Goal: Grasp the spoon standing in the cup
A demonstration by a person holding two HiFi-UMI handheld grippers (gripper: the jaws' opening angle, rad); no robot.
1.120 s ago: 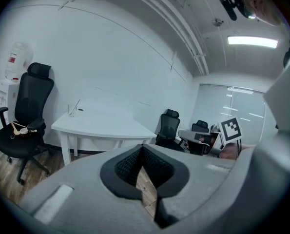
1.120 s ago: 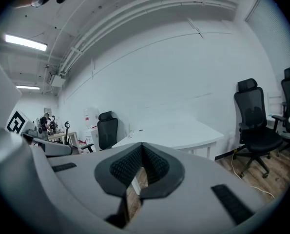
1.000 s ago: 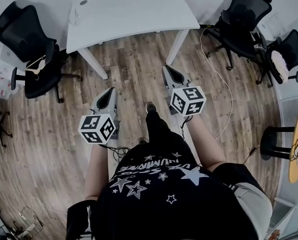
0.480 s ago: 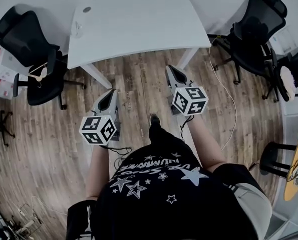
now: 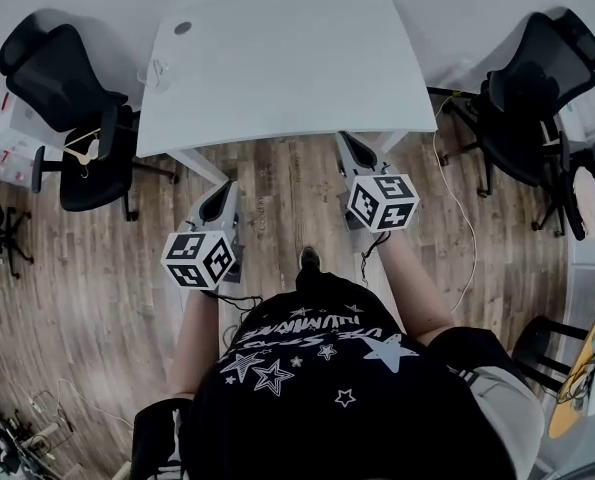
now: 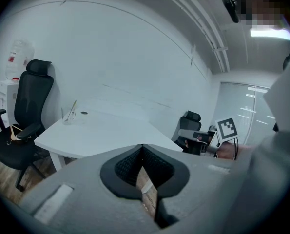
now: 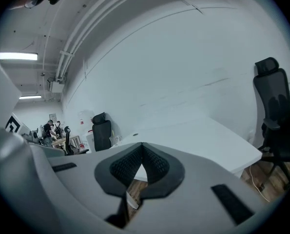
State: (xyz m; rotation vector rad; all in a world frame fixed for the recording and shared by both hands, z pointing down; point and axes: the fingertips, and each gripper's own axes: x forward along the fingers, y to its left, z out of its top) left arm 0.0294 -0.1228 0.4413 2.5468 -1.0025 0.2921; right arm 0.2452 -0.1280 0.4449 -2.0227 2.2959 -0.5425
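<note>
Left hand-held gripper point(image 5: 222, 188) and right hand-held gripper point(image 5: 349, 142), both closed, face the table point(image 5: 277, 58).

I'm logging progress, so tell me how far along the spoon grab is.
Done: nothing visible. The spoon stands untouched in the cup near the far left corner of the white table. In hand: the person stands short of the table, left claw and right claw both shut and empty near its front edge. Left: reach the cup, open a claw, and close it on the spoon.
</note>
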